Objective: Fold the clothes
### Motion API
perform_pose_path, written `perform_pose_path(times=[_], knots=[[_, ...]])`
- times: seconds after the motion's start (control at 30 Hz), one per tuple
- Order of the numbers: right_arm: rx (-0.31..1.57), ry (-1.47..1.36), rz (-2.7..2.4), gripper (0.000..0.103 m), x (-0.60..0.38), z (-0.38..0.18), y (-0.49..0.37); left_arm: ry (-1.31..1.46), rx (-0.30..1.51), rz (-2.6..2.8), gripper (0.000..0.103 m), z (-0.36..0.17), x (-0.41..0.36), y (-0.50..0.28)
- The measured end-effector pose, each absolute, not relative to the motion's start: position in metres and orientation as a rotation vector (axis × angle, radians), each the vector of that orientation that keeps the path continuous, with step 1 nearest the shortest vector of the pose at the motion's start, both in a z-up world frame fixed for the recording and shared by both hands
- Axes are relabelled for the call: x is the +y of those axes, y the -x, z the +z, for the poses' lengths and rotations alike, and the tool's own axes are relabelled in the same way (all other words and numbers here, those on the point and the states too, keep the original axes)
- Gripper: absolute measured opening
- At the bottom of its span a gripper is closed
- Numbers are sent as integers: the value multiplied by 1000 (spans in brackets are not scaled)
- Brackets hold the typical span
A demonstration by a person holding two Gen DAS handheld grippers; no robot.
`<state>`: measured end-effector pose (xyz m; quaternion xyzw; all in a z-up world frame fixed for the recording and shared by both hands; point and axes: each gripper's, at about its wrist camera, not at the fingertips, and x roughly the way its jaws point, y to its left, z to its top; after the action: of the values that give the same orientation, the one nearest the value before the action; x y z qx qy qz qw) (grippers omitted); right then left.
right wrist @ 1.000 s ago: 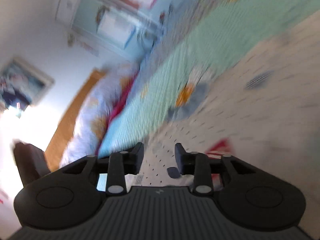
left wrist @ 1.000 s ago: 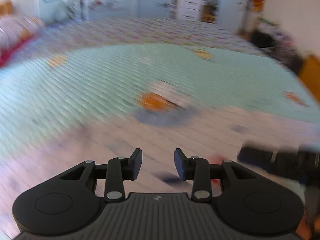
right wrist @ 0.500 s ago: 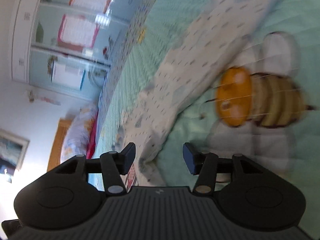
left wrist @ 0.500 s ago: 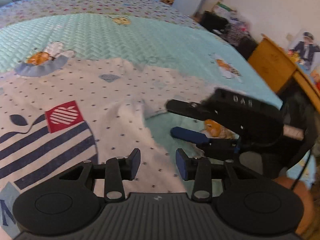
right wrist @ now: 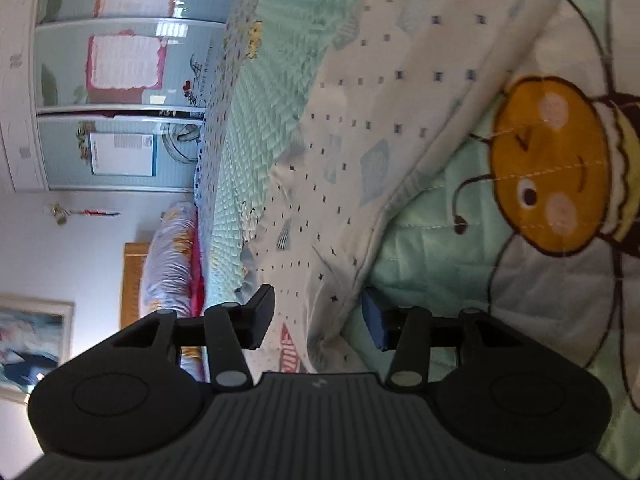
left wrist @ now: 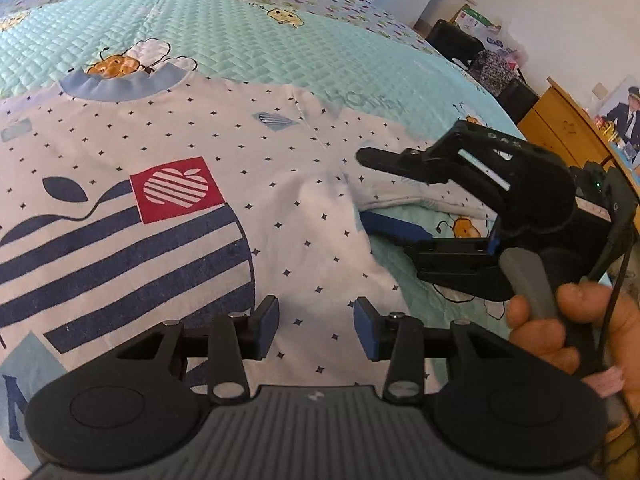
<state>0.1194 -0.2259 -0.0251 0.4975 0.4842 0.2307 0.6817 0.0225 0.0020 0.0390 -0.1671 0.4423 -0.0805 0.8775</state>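
Right gripper (left wrist: 362, 188) fingers astride shirt (left wrist: 192, 216) sleeve

The shirt (left wrist: 208, 208) lies flat on the quilt (left wrist: 248, 40). The left gripper (left wrist: 316, 322) is above its lower part. At its right edge the right gripper (left wrist: 362, 188) straddles the sleeve (left wrist: 408, 196), one finger above, one below
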Motion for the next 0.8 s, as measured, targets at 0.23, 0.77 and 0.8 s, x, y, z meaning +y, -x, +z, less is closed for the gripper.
perform_pose_path(times=[0.23, 0.77, 0.8], knots=[[1057, -1083, 502, 12, -226, -34, -120, 336, 932, -170, 46, 37, 0, -24], [1005, -803, 595, 5, -240, -21, -136, 249, 963, -174, 48, 41, -5, -24], [1011, -822, 603, 5, -241, -19, -135, 251, 966, -167, 48, 42, -4, -22]])
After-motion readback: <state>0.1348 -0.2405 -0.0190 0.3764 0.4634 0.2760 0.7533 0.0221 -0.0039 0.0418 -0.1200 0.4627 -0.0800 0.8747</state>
